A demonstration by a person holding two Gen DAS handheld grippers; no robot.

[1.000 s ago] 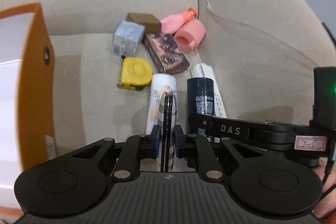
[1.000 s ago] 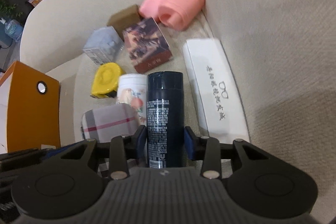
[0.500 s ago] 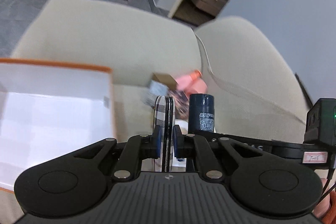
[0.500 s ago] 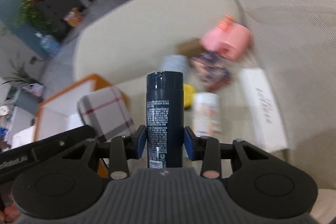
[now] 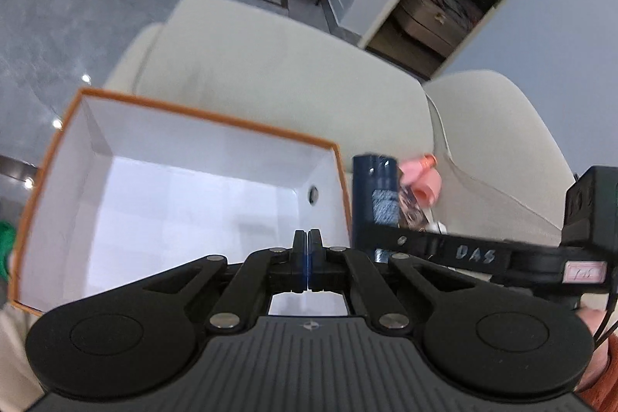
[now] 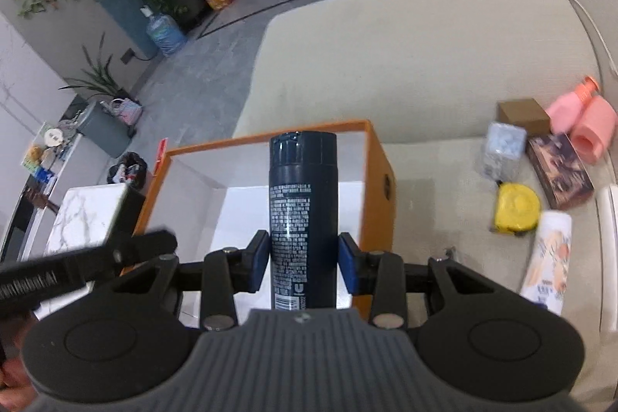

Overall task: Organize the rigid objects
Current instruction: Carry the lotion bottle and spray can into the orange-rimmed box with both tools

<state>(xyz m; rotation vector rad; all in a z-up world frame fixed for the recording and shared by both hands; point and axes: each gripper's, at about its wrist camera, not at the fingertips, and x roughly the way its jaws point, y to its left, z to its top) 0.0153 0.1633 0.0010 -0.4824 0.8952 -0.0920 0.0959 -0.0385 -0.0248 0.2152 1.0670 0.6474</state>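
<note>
The left gripper [image 5: 308,242] is hanging above the open orange cardboard box with a white inside [image 5: 201,126], its black fingers pressed together with nothing between them. The box is sitting on the seat of a cream fabric sofa [image 5: 278,64].

The right gripper [image 6: 303,259] is clamping a tall dark navy cylindrical can with white print [image 6: 302,215] between its blue pads [image 6: 259,259]; the can is standing upright along the fingers, over the near right part of the box [image 6: 380,176]. In the left wrist view the same can [image 5: 375,192] is showing just past the box's right wall.

Further right on the seat, the other things are lying near one another: a yellow round tape measure [image 6: 516,207], a white printed cylinder [image 6: 548,259] lying on its side, a pale blue-grey cube box [image 6: 502,151], a small brown cardboard box [image 6: 523,115], a dark patterned rectangular box [image 6: 560,170] and two pink plastic bottles [image 6: 583,124] against the backrest.
</note>
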